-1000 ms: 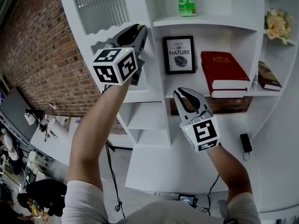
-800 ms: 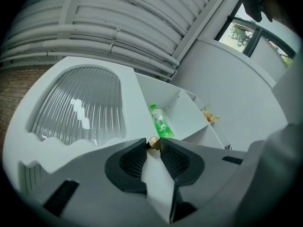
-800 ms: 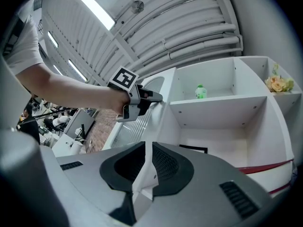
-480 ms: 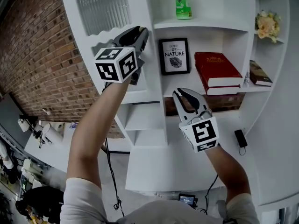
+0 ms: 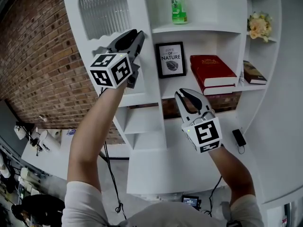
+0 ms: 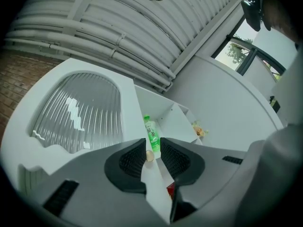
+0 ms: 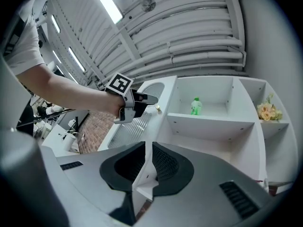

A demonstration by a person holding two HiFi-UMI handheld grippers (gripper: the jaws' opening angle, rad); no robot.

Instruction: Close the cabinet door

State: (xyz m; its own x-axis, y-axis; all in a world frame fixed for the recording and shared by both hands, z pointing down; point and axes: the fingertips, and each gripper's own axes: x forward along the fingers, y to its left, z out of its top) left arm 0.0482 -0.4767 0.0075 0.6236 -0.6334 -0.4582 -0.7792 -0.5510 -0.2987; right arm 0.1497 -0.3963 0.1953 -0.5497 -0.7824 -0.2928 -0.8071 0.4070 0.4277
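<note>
One cabinet door [image 5: 101, 9]; left gripper [image 5: 139, 34], right gripper [image 5: 182, 94].

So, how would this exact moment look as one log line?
left gripper: clamped on cabinet door edge | right gripper: shut, empty | cabinet door: not yet closed

Daylight is pouring in through the window [image 6: 239, 51] at the upper right of the left gripper view and washing out there. A ceiling strip light [image 7: 110, 4] is glaring pure white at the top of the right gripper view. In the head view the white shelving [image 5: 203, 30] is glowing evenly, with soft shadows gathering under each board. The ribbed glass [image 6: 78, 110] is throwing off bright streaks. Both gripper views are bending hard and fading to black at the corners. The left gripper [image 6: 152, 150] is looming soft and unfocused around the small knob [image 6: 149, 156].
</note>
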